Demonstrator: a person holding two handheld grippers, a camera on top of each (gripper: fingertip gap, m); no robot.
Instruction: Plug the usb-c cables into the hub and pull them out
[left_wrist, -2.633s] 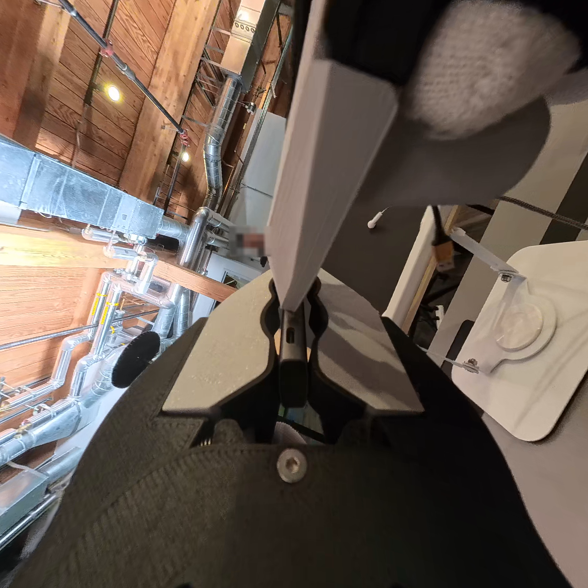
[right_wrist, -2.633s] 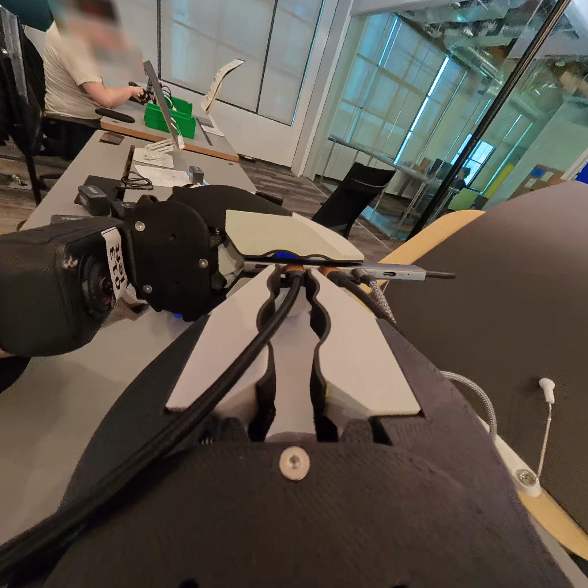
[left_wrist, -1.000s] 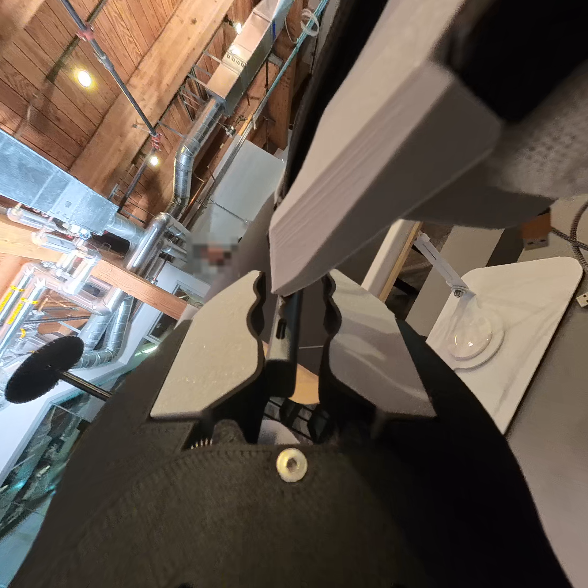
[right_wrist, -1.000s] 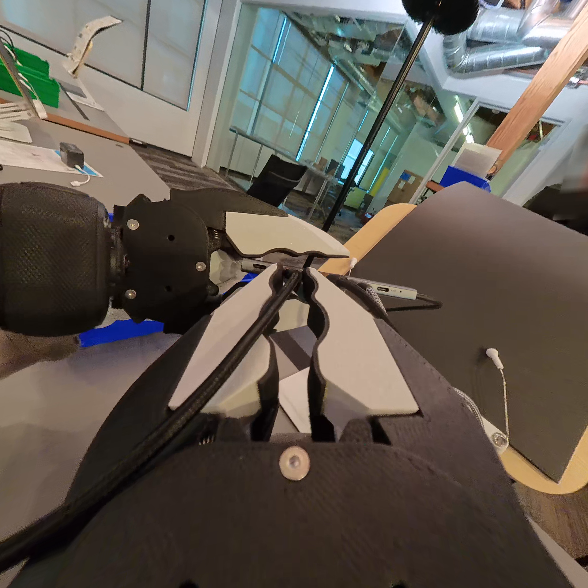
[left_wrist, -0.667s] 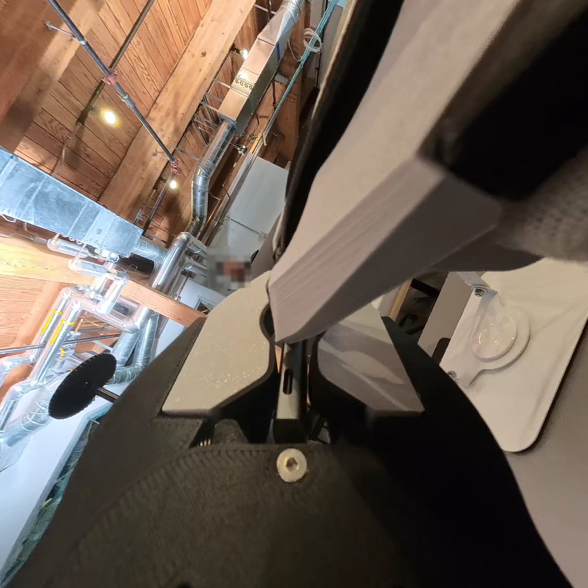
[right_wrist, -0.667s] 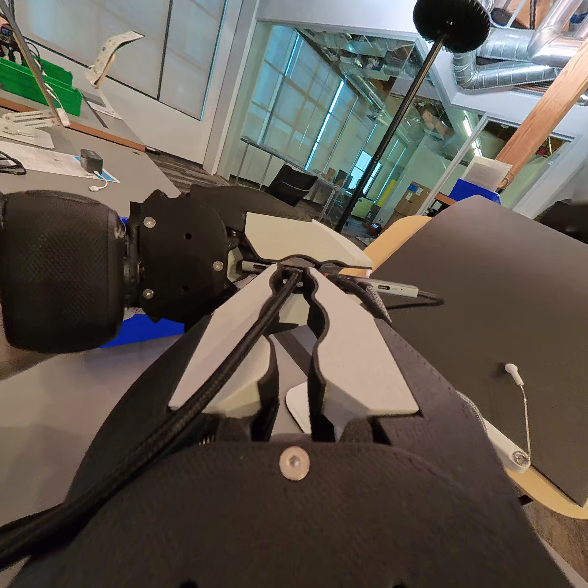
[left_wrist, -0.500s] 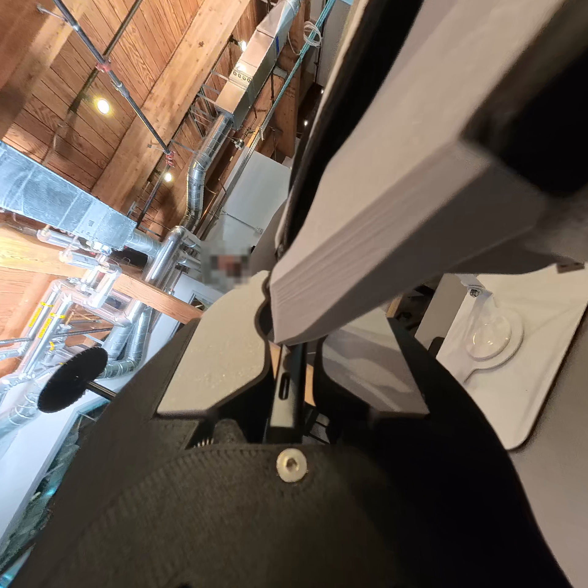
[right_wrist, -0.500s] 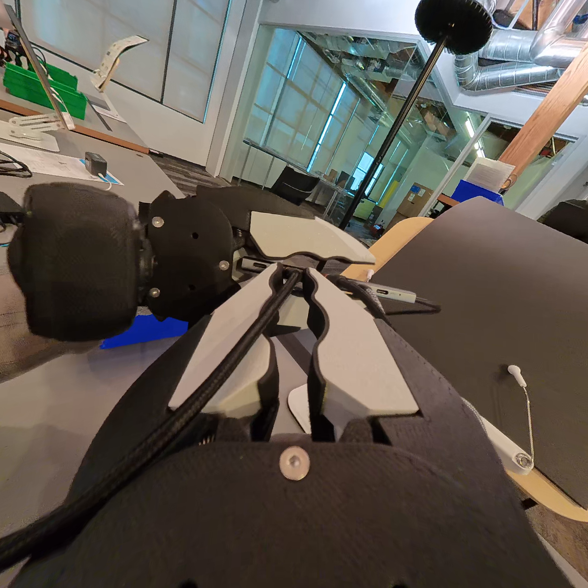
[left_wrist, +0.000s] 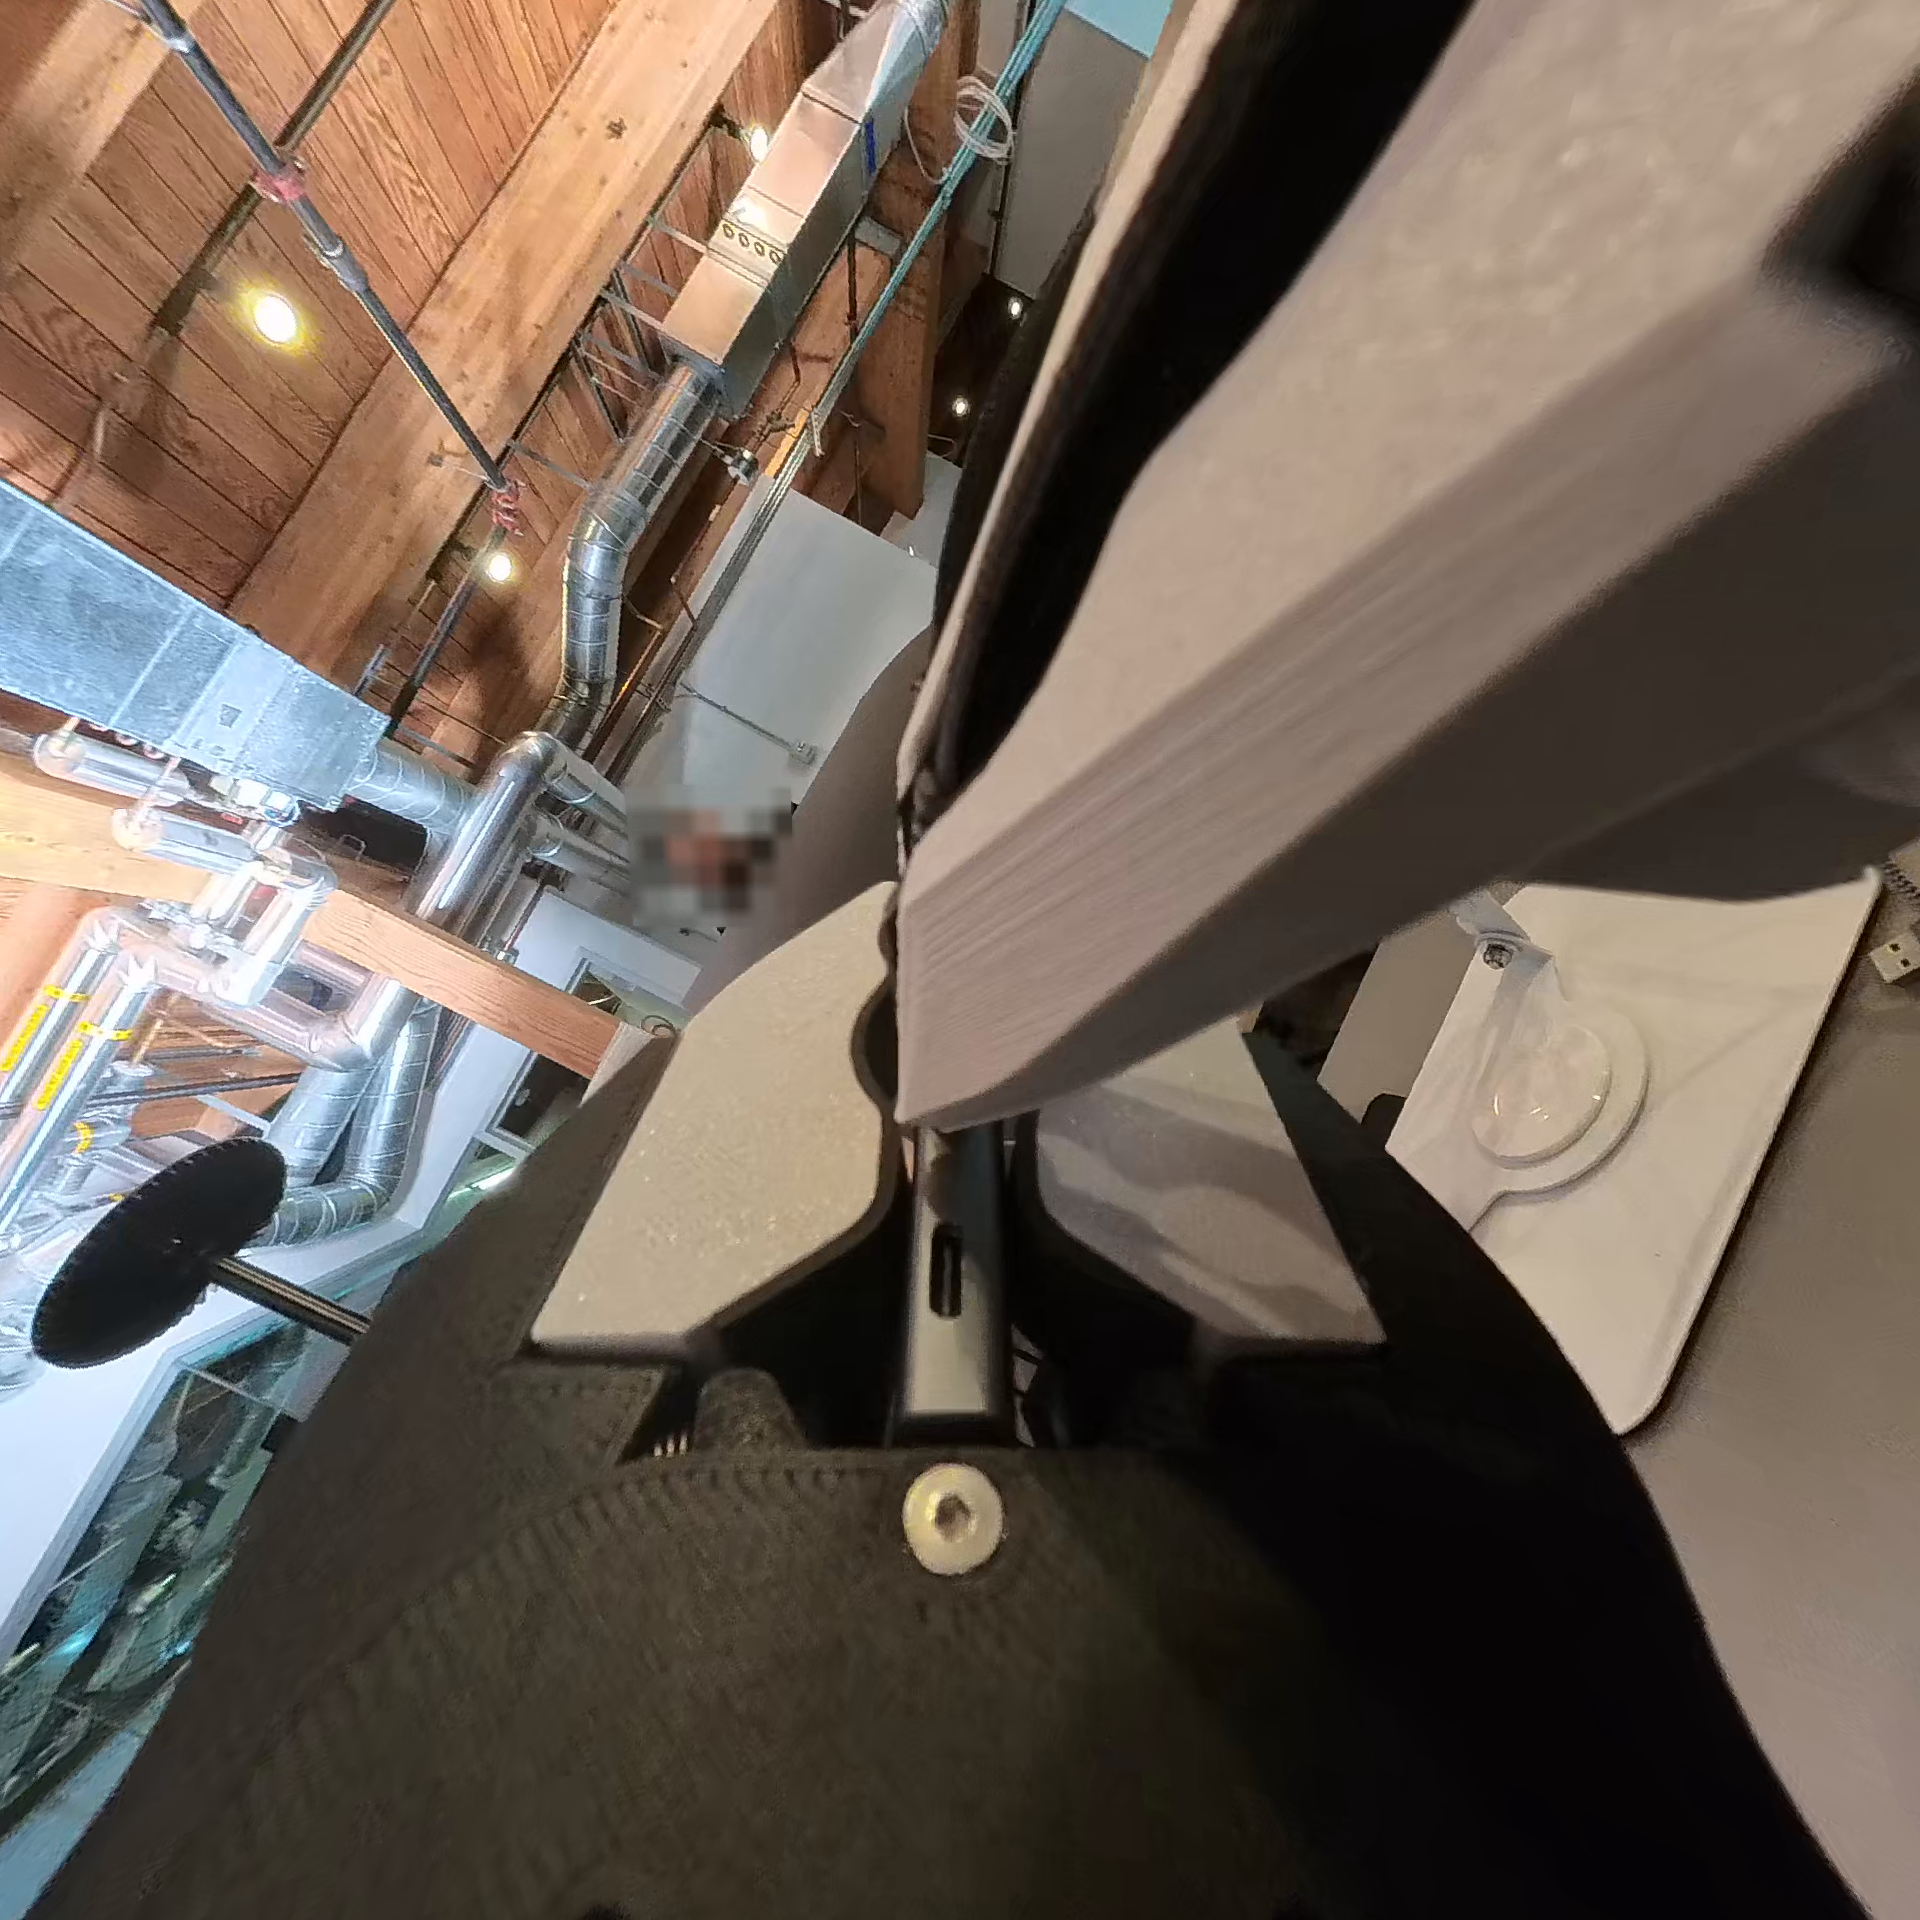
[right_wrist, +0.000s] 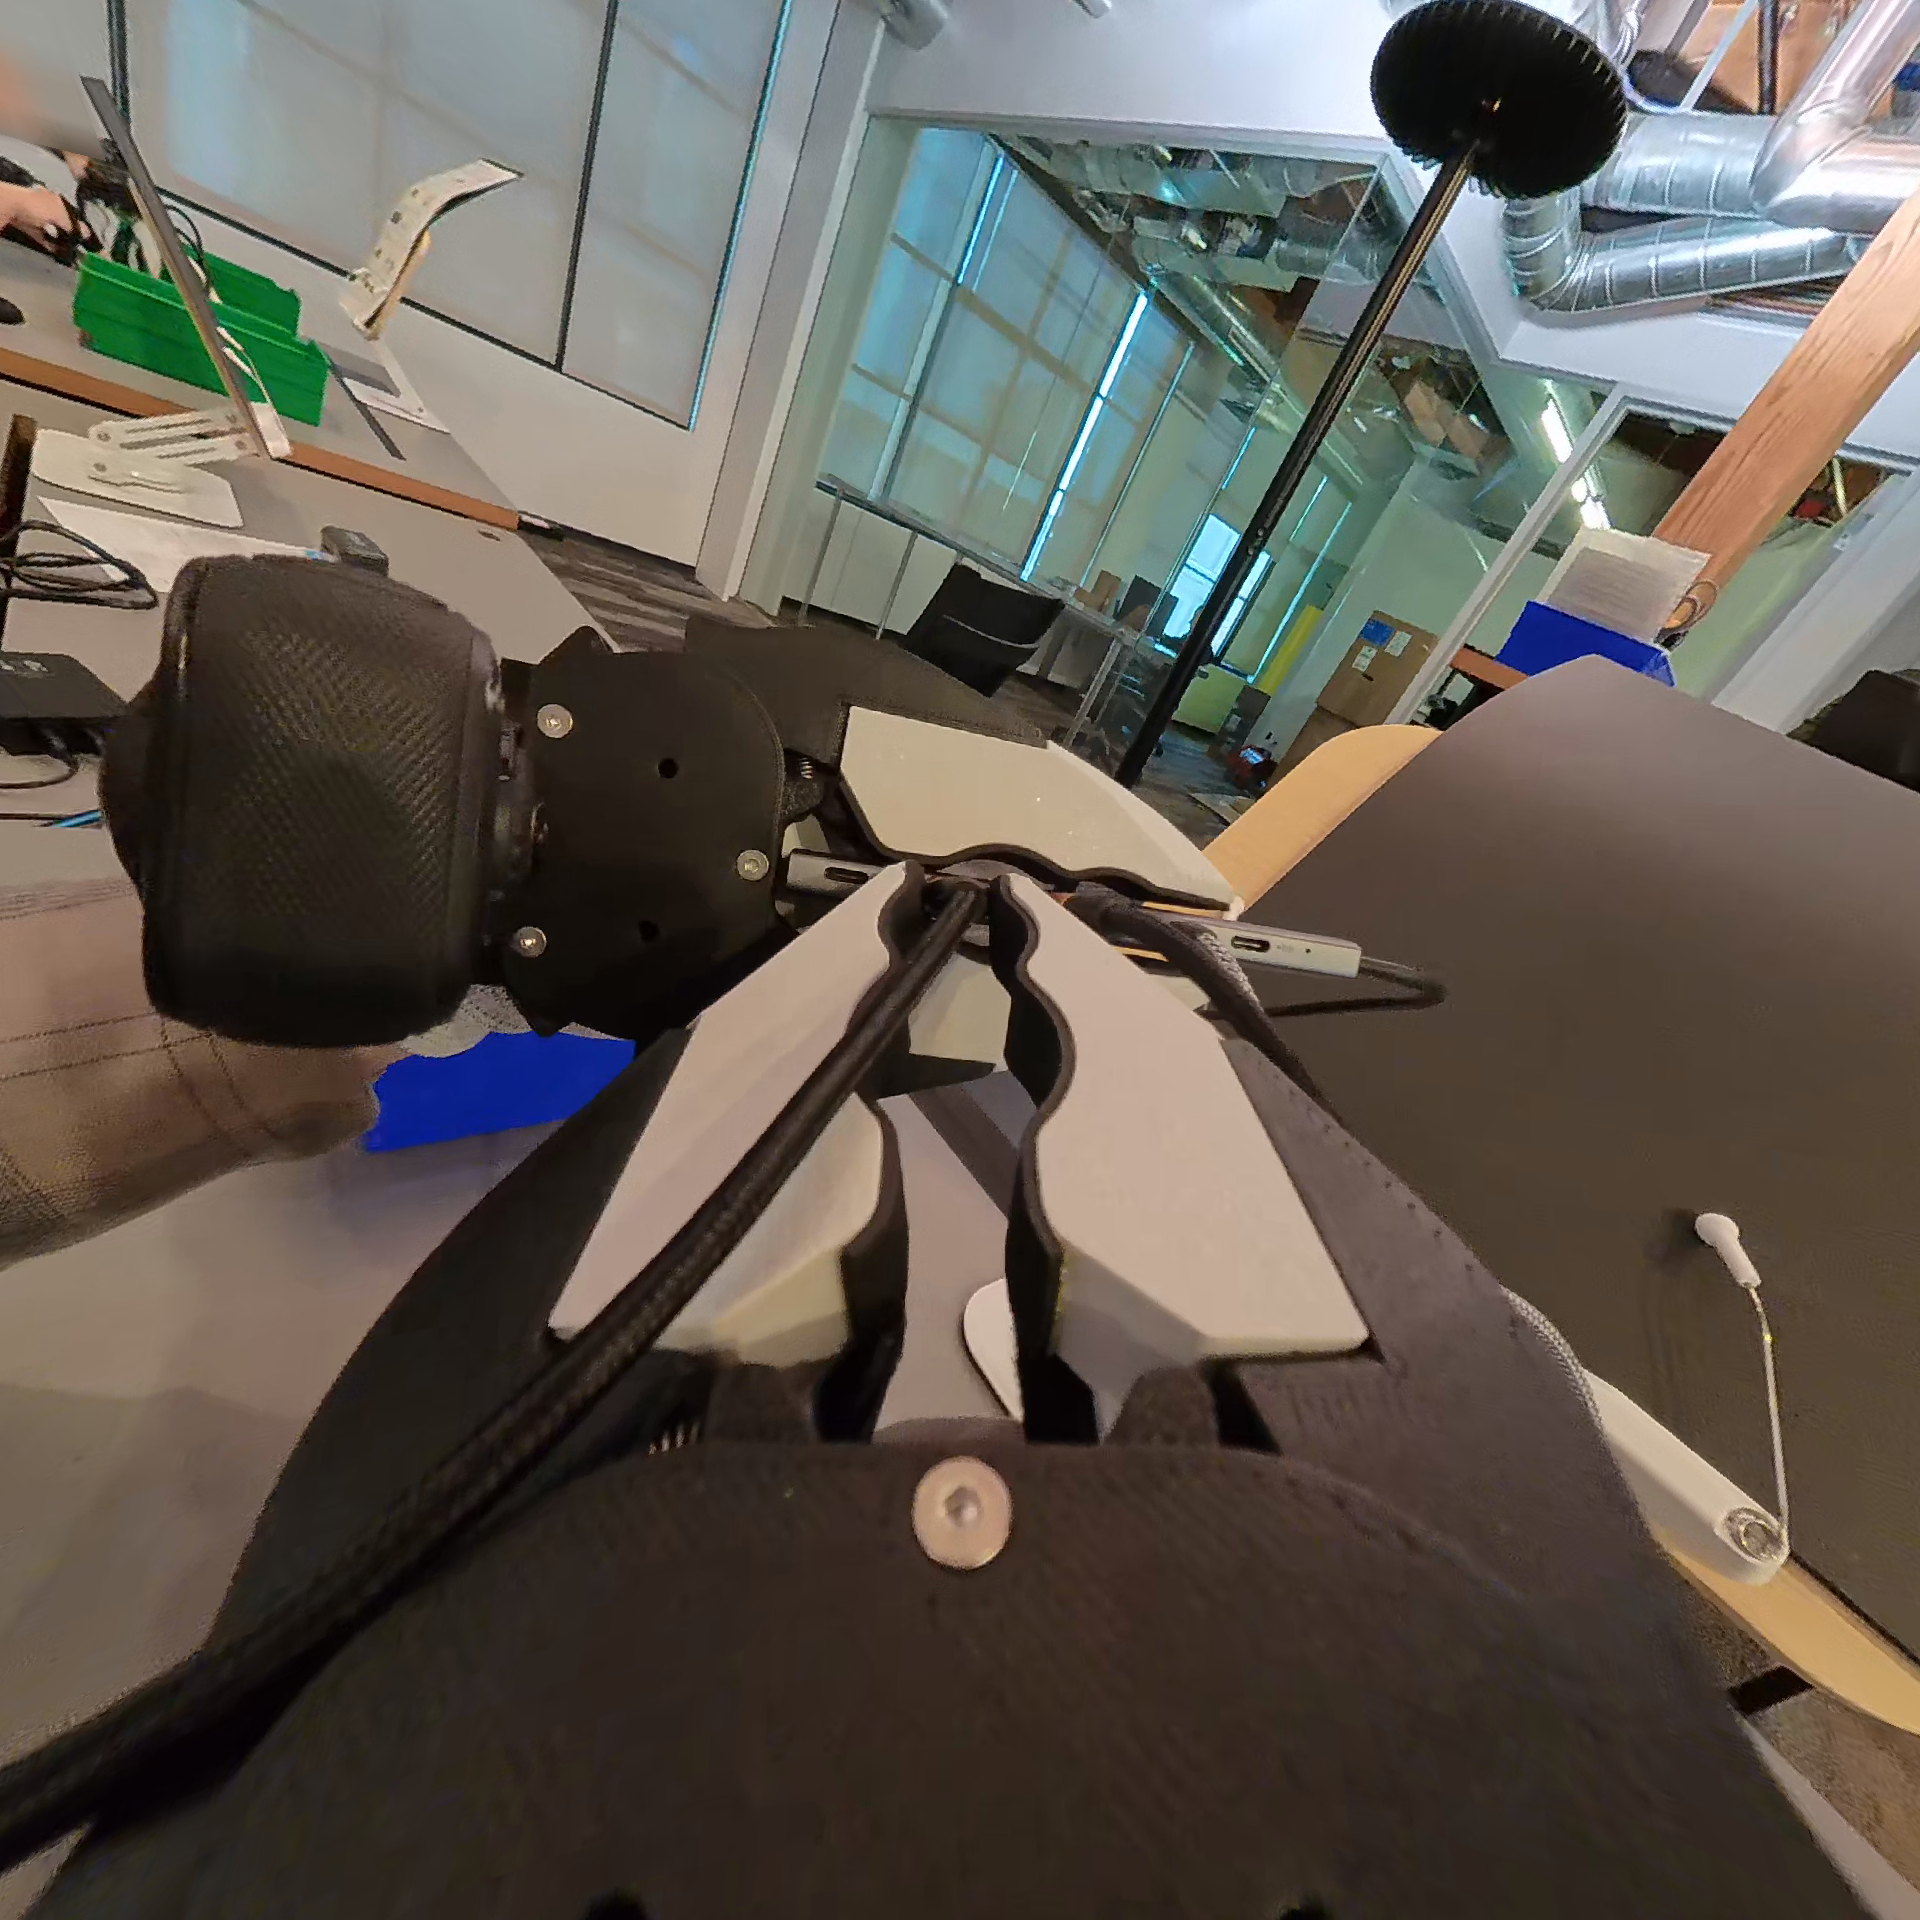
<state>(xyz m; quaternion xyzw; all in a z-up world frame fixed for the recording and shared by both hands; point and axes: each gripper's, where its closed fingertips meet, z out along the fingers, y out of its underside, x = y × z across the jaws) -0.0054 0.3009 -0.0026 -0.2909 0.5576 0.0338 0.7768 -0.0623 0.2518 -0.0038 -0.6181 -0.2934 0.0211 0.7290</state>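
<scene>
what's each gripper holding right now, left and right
left gripper: closed on the hub.
right gripper: closed on the black braided usb-c cable at the hub's edge.

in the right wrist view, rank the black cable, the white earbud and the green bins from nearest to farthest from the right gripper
1. black cable: pinched at the tips of the right gripper, running back over its left finger.
2. white earbud: lower right, lying on the dark board.
3. green bins: far upper left, on the back desk.
</scene>
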